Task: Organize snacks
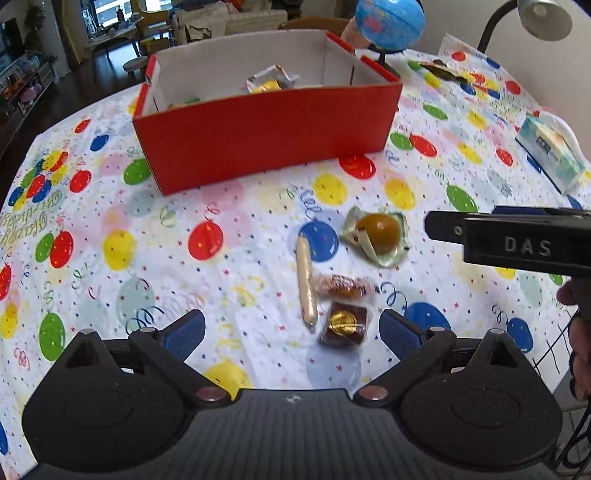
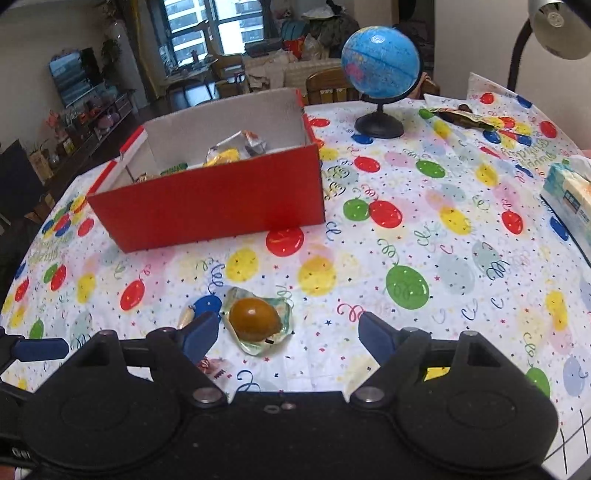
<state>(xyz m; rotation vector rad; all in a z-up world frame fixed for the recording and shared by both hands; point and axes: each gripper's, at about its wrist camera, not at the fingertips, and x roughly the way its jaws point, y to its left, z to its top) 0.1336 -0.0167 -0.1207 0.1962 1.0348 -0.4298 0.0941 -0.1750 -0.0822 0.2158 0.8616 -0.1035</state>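
A red cardboard box (image 1: 266, 125) (image 2: 210, 210) stands on the balloon tablecloth and holds a few wrapped snacks (image 1: 271, 82) (image 2: 236, 149). In front of it lie a packed brown egg (image 1: 378, 229) (image 2: 254, 320), a thin sausage stick (image 1: 306, 282), a wrapped pastry (image 1: 345, 286) and a dark cake with a gold seal (image 1: 343, 326). My left gripper (image 1: 291, 332) is open, hovering just before the cake and sausage. My right gripper (image 2: 286, 338) is open, just before the egg; its side shows in the left wrist view (image 1: 509, 242).
A blue globe (image 2: 380, 62) on a black stand sits behind the box. A tissue pack (image 1: 552, 151) (image 2: 569, 195) lies at the right edge. A dark wrapper (image 2: 461, 114) lies at the far right. A desk lamp (image 2: 557, 26) hangs over the right corner.
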